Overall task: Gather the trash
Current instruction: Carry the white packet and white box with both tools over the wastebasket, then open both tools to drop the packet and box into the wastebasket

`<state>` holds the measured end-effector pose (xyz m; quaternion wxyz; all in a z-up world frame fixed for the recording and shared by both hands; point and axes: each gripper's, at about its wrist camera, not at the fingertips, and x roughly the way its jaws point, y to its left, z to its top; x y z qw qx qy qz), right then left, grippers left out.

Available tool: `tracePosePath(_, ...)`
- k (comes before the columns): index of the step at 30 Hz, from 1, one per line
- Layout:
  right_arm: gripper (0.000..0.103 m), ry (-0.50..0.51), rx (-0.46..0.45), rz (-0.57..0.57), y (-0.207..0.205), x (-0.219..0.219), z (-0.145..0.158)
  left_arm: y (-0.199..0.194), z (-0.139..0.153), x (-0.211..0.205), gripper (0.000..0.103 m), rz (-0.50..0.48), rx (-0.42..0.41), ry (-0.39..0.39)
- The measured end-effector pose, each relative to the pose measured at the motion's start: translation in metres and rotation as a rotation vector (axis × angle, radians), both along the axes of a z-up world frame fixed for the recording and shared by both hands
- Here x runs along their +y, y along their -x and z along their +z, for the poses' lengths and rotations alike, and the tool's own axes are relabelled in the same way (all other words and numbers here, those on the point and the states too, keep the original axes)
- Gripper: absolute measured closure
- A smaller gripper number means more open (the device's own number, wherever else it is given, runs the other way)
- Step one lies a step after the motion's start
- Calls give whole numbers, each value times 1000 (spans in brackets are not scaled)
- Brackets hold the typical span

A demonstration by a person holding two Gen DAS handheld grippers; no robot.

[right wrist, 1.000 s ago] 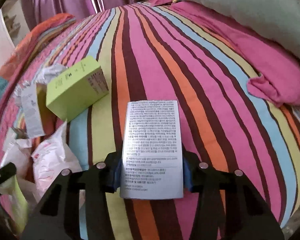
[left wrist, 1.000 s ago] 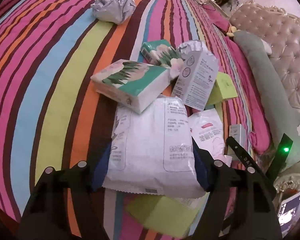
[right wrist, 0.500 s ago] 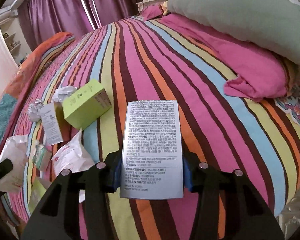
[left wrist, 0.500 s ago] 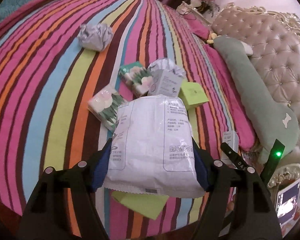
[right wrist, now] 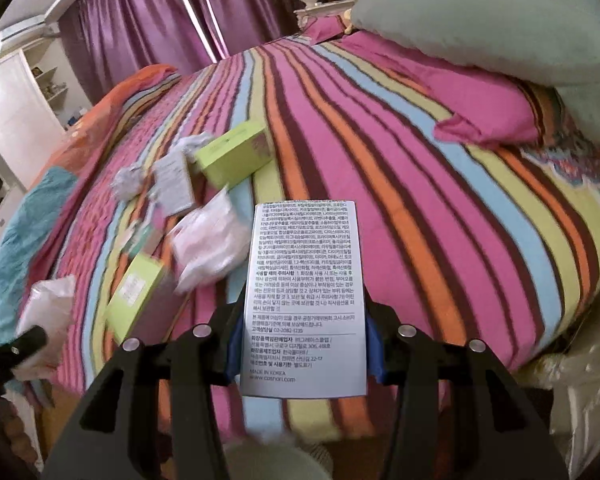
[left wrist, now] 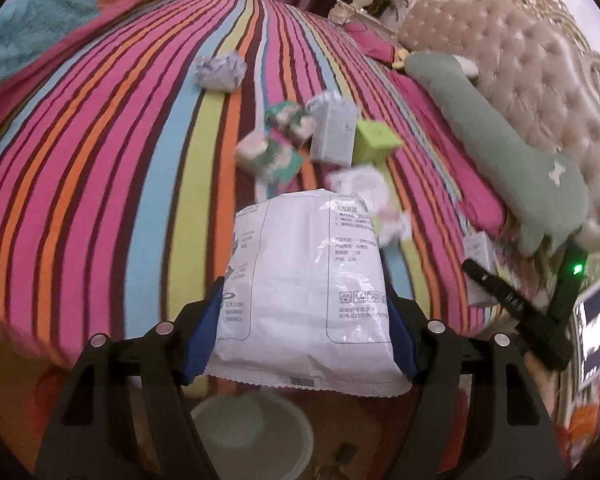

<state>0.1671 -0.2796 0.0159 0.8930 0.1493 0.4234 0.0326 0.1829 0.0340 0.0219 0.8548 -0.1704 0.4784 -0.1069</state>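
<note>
My left gripper (left wrist: pixel 304 312) is shut on a white plastic packet (left wrist: pixel 312 280) with printed panels, held above the edge of the striped bed (left wrist: pixel 100 180). My right gripper (right wrist: pixel 305 346) is shut on a grey carton (right wrist: pixel 306 280) covered in small print. A pale round bin (left wrist: pixel 252 432) stands on the floor below the left gripper, and its rim (right wrist: pixel 276 464) shows under the right one. More trash lies on the bed: a crumpled paper ball (left wrist: pixel 220 70), tissue packs (left wrist: pixel 270 156), a grey box (left wrist: pixel 334 132), a lime box (left wrist: pixel 374 140) and a white wrapper (right wrist: pixel 210 240).
A long green pillow (left wrist: pixel 500 132) lies against the tufted headboard (left wrist: pixel 540 72) at the right. A second lime box (right wrist: pixel 134 296) sits near the bed's edge. Purple curtains (right wrist: pixel 140 24) and a white cabinet (right wrist: pixel 16 112) stand beyond the bed.
Both grippers have drawn back and upward from the bed, each keeping its load. The trash pile looks smaller and farther away. The bed's edge and the pale bin have come into view below.
</note>
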Motion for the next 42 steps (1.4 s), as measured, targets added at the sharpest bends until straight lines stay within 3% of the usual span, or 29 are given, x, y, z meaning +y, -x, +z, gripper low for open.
tracePosePath(10, 58, -42, 52, 68, 74, 26, -9, 90, -25, 0, 33, -72, 59, -65)
tracePosePath(16, 58, -64, 149, 101, 104, 43, -37, 121, -55, -11, 33, -115, 127, -93)
tracePosePath(22, 58, -116, 299, 146, 118, 63, -82, 130, -99, -28, 33, -162, 227, -166)
tracePosePath(27, 58, -176, 478, 190, 119, 81, -130, 134, -138, -39, 33, -195, 323, -218)
tracePosePath(35, 58, -264, 691, 189, 111, 92, -184, 129, -199, -37, 33, -191, 536, -213)
tracePosePath(42, 58, -294, 818, 179, 109, 101, -220, 121, -225, -36, 33, -172, 662, -201)
